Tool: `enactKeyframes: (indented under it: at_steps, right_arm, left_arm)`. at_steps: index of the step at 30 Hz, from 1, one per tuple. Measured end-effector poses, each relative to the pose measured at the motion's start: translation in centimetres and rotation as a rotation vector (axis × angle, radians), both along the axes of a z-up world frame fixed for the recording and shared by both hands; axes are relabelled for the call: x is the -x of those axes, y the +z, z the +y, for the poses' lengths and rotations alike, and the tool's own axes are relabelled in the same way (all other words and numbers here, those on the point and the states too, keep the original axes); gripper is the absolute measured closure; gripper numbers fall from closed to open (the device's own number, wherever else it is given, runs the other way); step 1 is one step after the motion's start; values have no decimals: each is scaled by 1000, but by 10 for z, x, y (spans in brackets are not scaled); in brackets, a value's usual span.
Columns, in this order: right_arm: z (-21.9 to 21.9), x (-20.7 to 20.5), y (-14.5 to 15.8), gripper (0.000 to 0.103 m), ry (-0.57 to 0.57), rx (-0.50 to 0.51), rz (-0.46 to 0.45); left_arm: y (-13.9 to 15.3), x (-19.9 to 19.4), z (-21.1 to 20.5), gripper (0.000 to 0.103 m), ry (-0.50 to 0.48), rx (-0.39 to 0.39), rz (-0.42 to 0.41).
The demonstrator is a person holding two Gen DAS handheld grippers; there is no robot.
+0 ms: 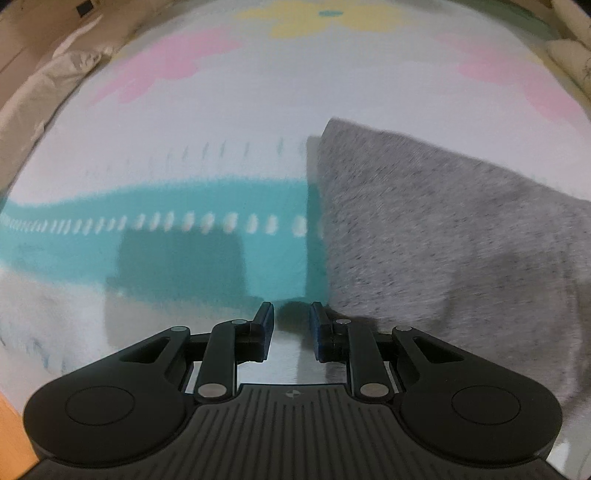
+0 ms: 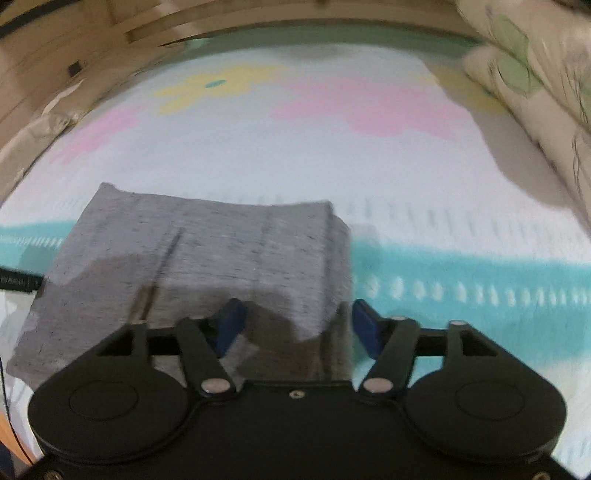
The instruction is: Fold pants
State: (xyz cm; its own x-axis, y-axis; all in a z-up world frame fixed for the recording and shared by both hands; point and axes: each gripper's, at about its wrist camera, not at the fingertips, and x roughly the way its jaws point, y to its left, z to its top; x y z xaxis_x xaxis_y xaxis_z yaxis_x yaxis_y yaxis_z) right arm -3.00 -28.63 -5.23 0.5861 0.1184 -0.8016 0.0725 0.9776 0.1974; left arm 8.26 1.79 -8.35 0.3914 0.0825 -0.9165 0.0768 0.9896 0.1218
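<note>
The grey pants [image 2: 207,258] lie folded into a compact stack on the bedspread [image 2: 332,155]. In the left wrist view the pants [image 1: 443,236] fill the right side. My left gripper [image 1: 291,314] is open and empty, just left of the stack's near corner, above the spread. My right gripper [image 2: 295,314] is open wide, its fingers apart over the near right corner of the stack; nothing is held between them. Both views are blurred by motion.
The bedspread [image 1: 221,110] is white with pink and yellow flowers and a teal band [image 1: 184,236]. A pillow [image 2: 535,74] lies at the far right. A wooden bed frame [image 2: 110,29] runs along the back. A black cable [image 2: 18,284] lies left of the pants.
</note>
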Motion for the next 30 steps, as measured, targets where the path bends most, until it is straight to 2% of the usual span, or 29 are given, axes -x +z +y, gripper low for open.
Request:
enactKeyframes:
  at_steps: [7,12,14,17,21,27,30]
  right_arm:
    - [-29,-12,-21,18,-55,-214,45]
    - [-33,-18,-25,18,-21,-300,34]
    - [-30,-20,-27,19,1,-305,25]
    - [-27,-21,-25,28,23,-290,17]
    - [-35,-16,-23,41,28,-337,19]
    - [-35,-17,-23,41,25,-346,23]
    - [-31,-19,-23,41,26,-335,29]
  left_arm:
    - [-8,-6,-2,79,-25,-19,-12]
    - [-11,-16,-14,79,-47,-32,-47]
    - [-11,-19,-17,79,-56,-29,-55]
    - [-11,-23,-18,81,-59,-7,-58]
    - [-8,-26,-4,81,-47,90,-38]
    - [-4,-27,40,79,16,309,20]
    - [0,-23,55,79,52,372,16]
